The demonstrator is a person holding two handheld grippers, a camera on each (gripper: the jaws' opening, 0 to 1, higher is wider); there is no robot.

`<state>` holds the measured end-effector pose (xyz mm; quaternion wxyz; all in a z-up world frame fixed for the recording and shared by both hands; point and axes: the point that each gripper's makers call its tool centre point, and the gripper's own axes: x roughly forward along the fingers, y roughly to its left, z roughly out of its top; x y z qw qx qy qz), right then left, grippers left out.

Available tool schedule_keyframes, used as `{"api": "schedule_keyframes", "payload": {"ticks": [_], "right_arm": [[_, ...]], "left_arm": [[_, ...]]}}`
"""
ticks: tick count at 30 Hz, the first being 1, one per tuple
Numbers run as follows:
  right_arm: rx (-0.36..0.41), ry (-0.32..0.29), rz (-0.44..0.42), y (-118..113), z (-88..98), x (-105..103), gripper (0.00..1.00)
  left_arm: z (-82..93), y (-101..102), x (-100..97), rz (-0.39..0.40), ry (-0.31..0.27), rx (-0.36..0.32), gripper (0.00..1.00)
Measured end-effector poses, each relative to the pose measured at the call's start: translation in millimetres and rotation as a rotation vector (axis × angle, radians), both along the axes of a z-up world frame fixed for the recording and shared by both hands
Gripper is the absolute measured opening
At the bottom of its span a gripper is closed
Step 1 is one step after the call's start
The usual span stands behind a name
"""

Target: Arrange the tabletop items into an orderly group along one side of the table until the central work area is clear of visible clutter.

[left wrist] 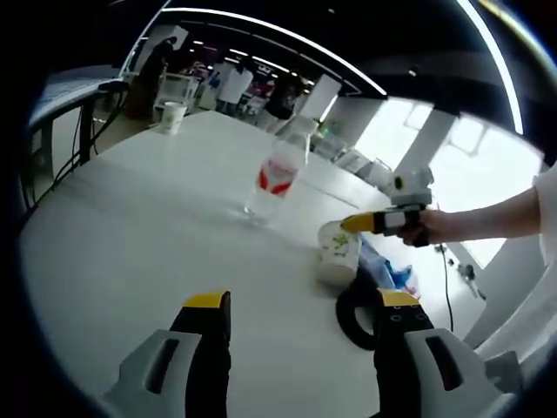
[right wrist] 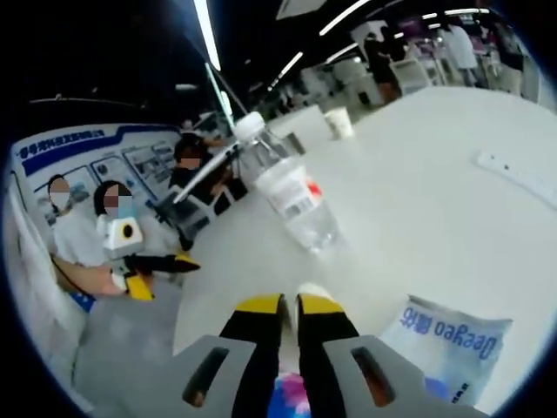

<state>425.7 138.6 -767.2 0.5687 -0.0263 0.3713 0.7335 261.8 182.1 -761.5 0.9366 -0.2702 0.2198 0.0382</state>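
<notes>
While pinching cup (right wrist: pixel 306 292), right gripper (right wrist: pixel 291 306).

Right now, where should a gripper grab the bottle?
Grab the bottle around its middle, near the red label, coming from the side. It stands upright on the table, tall and narrow, with bare table around it, and the open left gripper faces it. The white cap is too small to pinch.

One water bottle (left wrist: pixel 279 174), two paper cups (left wrist: pixel 339 252) (left wrist: pixel 172 116), one blue-printed packet (right wrist: pixel 452 335), one black tape roll (left wrist: pixel 355 313).
</notes>
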Motion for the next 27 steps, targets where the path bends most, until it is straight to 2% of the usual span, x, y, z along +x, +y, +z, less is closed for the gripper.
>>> {"api": "schedule_keyframes", "payload": {"ticks": [8, 10, 11, 14, 17, 21, 22, 24, 25, 27], "right_arm": [[0.052, -0.021, 0.04, -2, 17.3, -11, 0.0], [0.07, -0.048, 0.051, -1, 23.7, -12, 0.0], [0.093, -0.092, 0.074, 0, 27.2, -13, 0.0], [0.103, -0.098, 0.096, 0, 37.0, -20, 0.0], [0.138, -0.146, 0.098, 4, 47.4, -18, 0.0], [0.167, -0.241, 0.074, 9, 57.1, -8, 0.0], [0.181, -0.315, 0.063, 12, 61.0, 0, 0.0], [0.187, -0.338, 0.046, 14, 65.0, 3, 0.0], [0.184, -0.377, 0.038, 16, 66.0, 8, 0.0], [0.193, -0.409, 0.031, 19, 68.7, 10, 0.0]], "left_arm": [[0.1, -1, -0.1, -0.001, -0.005, -0.006, 0.63], [-0.1, -1, -0.5, -0.003, -0.004, -0.004, 0.63], [-0.4, -2, -0.7, -0.004, -0.001, -0.003, 0.63], [0.2, -2, -0.5, -0.007, -0.005, -0.004, 0.63], [0.2, -4, 0.1, -0.014, -0.005, -0.004, 0.63], [0.4, -6, -0.3, -0.018, -0.004, -0.002, 0.63], [0.9, -6, -0.8, -0.018, -0.006, -0.001, 0.63], [0.7, -5, -1.1, -0.016, -0.006, -0.002, 0.63], [0.8, -5, -1.1, -0.016, -0.006, -0.002, 0.63], [1.0, -6, -1.1, -0.018, -0.006, -0.002, 0.63]]}}
